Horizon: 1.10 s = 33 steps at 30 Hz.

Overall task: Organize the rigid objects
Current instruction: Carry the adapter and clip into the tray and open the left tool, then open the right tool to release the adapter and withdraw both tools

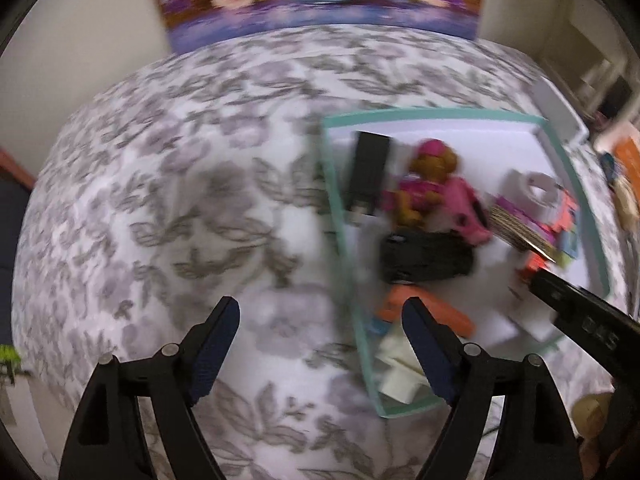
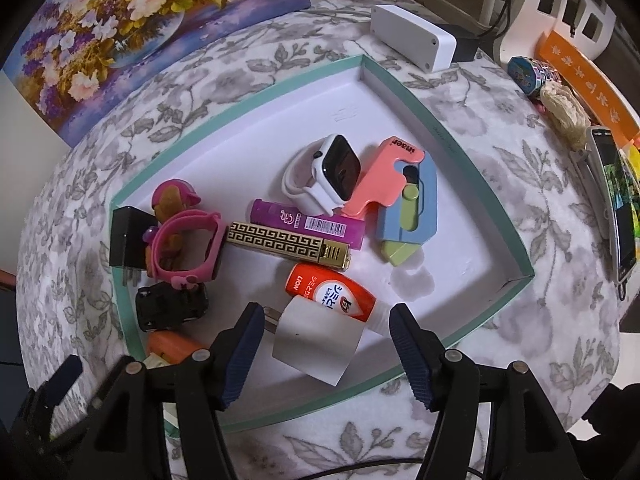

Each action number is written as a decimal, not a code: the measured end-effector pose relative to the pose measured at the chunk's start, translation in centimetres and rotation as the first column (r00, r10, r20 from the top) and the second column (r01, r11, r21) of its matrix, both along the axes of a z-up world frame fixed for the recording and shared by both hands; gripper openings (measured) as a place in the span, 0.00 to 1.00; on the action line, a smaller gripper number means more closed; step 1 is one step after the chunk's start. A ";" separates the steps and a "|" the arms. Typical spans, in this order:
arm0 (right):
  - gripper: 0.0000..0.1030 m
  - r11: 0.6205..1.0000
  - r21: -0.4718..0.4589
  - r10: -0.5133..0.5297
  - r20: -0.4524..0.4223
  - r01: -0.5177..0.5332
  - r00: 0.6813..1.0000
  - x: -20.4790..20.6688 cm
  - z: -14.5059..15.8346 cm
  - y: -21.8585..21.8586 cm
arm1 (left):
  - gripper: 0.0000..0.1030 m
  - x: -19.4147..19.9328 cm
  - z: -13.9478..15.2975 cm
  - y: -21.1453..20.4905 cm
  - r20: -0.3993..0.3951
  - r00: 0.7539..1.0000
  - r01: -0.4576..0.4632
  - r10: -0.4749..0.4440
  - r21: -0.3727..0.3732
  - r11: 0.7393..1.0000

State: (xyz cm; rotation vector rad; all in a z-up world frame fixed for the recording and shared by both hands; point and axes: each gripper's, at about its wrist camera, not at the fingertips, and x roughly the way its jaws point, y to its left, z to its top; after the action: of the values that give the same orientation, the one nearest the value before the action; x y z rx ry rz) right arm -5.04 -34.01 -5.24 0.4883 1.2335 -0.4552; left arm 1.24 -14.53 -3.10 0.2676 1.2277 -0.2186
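A white tray with a teal rim [image 2: 480, 184] lies on the flowered cloth. It holds a white smartwatch [image 2: 332, 176], a purple lighter [image 2: 308, 222], a gold patterned lighter [image 2: 288, 244], an orange and white bottle [image 2: 332, 292], a pink toy watch [image 2: 184, 240], a black toy car [image 2: 172, 304] and a white plug cube [image 2: 316, 340]. My right gripper [image 2: 328, 312] hangs open above the plug cube, pads clear of it. In the blurred left wrist view my left gripper [image 1: 320, 308] is open and empty over the cloth, its right finger across the tray's [image 1: 432, 114] left rim.
A flower painting [image 2: 120, 40] leans at the back of the table. A white box [image 2: 412, 36] lies beyond the tray's far corner. A phone [image 2: 616, 204] and small clutter sit along the right edge. A pink, blue and green toy [image 2: 400, 196] is also in the tray.
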 end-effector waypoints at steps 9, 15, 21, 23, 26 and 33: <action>1.00 0.998 -0.047 0.047 0.018 -0.046 0.999 0.5 0.7 1.8 | 0.92 2.3 -1.8 5.2 -0.074 0.979 -0.191 0.189 -0.017 0.981; 1.00 0.995 -0.080 0.060 0.035 -0.057 0.998 0.4 1.4 3.2 | 0.95 1.9 -1.2 6.5 -0.048 0.978 -0.205 0.204 -0.026 0.978; 1.00 0.991 -0.106 0.094 0.060 -0.087 0.994 -0.2 2.2 5.3 | 0.95 0.9 0.4 6.8 -0.002 0.987 -0.159 0.159 -0.033 0.987; 1.00 0.988 -0.117 0.108 0.067 -0.100 0.992 -0.5 2.5 5.9 | 0.95 0.3 0.8 7.2 0.007 0.988 -0.151 0.151 -0.024 0.988; 1.00 0.985 -0.132 0.120 0.078 -0.109 0.990 -1.2 3.1 6.6 | 0.95 -0.1 1.2 7.7 0.022 0.989 -0.144 0.144 -0.010 0.990; 1.00 0.979 -0.160 0.143 0.098 -0.126 0.985 -2.7 4.0 7.9 | 0.95 -1.9 2.1 8.6 0.031 0.993 -0.117 0.118 -0.017 0.993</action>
State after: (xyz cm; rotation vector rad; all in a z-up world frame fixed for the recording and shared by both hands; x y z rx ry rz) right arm -7.72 -26.07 -1.21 0.2928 1.1093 -0.3993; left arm -0.66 -5.94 -1.00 0.1849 1.2053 -0.1211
